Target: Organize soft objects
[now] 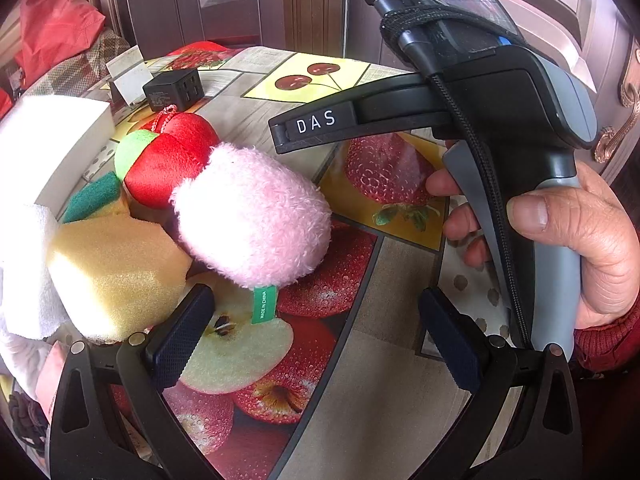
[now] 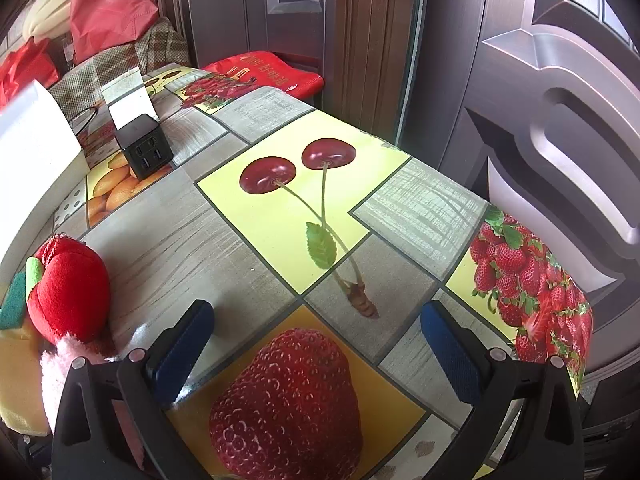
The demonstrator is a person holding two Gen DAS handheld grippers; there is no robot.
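Note:
A pink fluffy plush [image 1: 256,212] with a green tag lies on the fruit-print tablecloth [image 1: 360,360], leaning against a red plush fruit [image 1: 168,160] with a green leaf. A yellow sponge [image 1: 116,272] and a green-backed sponge [image 1: 94,196] lie to their left, beside a white foam block [image 1: 28,272]. My left gripper [image 1: 316,340] is open and empty, just in front of the pink plush. My right gripper [image 2: 316,344] is open and empty over the printed strawberry; its body shows in the left wrist view [image 1: 500,120], held by a hand. The red plush [image 2: 68,288] sits to its left.
A black charger cube [image 2: 144,152] and a white card [image 2: 130,100] stand at the back left. A white box [image 1: 52,144] lies at the left. The table edge [image 2: 520,220] runs along the right, with brown doors behind. Red bags [image 2: 112,4] sit on a chair.

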